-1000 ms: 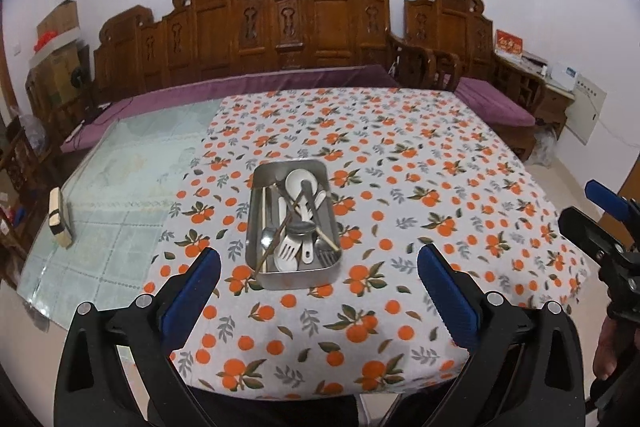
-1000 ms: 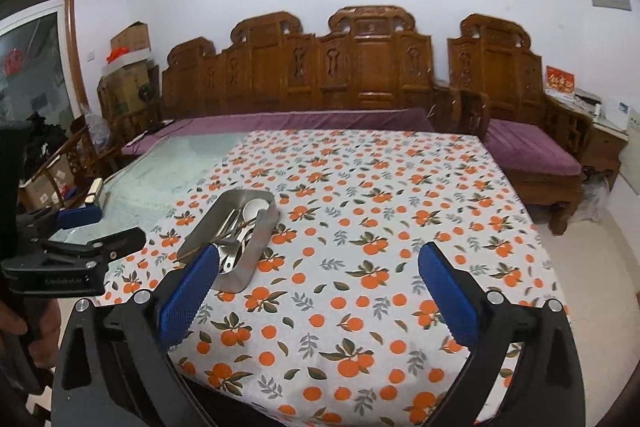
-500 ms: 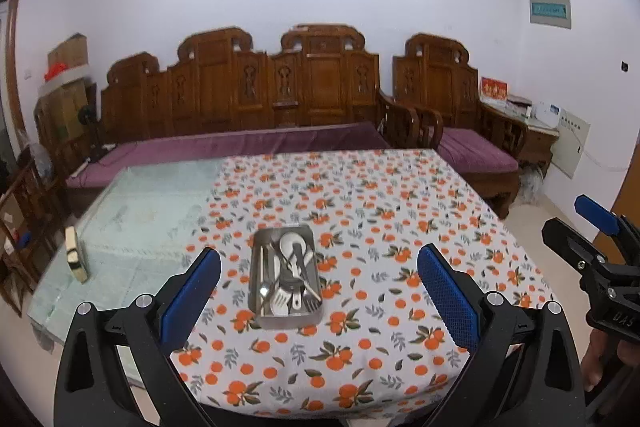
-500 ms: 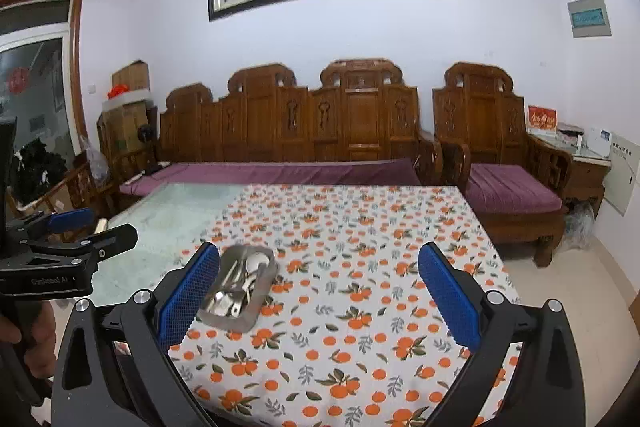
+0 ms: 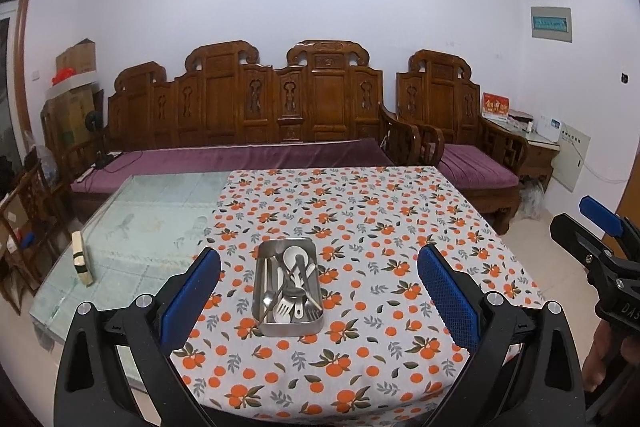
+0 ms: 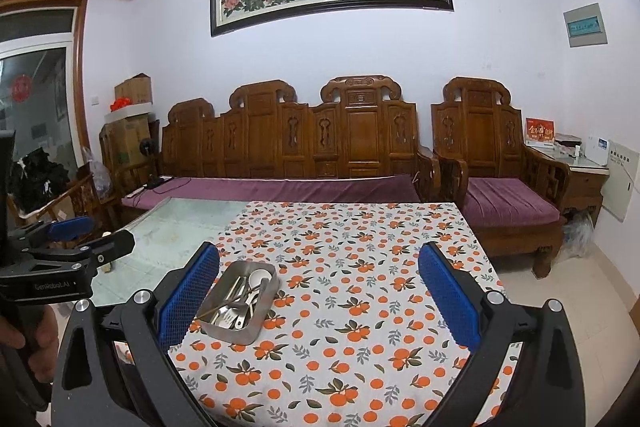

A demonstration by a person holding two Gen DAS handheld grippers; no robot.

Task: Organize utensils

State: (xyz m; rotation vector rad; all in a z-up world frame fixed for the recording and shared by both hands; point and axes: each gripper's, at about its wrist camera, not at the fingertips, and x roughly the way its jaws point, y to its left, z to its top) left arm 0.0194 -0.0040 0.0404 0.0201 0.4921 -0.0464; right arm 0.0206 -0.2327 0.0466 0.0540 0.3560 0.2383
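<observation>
A rectangular metal tray (image 5: pixel 260 323) sits on the orange-print tablecloth (image 5: pixel 360 227), holding a jumble of utensils (image 5: pixel 294 287): forks, spoons, a white ladle-like spoon and a chopstick. My left gripper (image 5: pixel 319 295) hangs open well above and short of the tray, blue pads wide apart. In the right wrist view the same tray (image 6: pixel 260 307) lies to the lower left. My right gripper (image 6: pixel 319 297) is open too, with nothing between its fingers. Each gripper shows at the edge of the other's view, held by a hand.
The cloth covers the right part of a glass-topped table (image 5: pixel 152 227); a small block (image 5: pixel 81 263) stands at its left edge. A carved wooden sofa (image 5: pixel 280 115) with purple cushions runs behind, an armchair (image 6: pixel 496 167) to the right. Tiled floor lies right of the table.
Both grippers have risen and pulled back from the table, so the tray looks smaller and the wall painting has come into view. Both stay open.
</observation>
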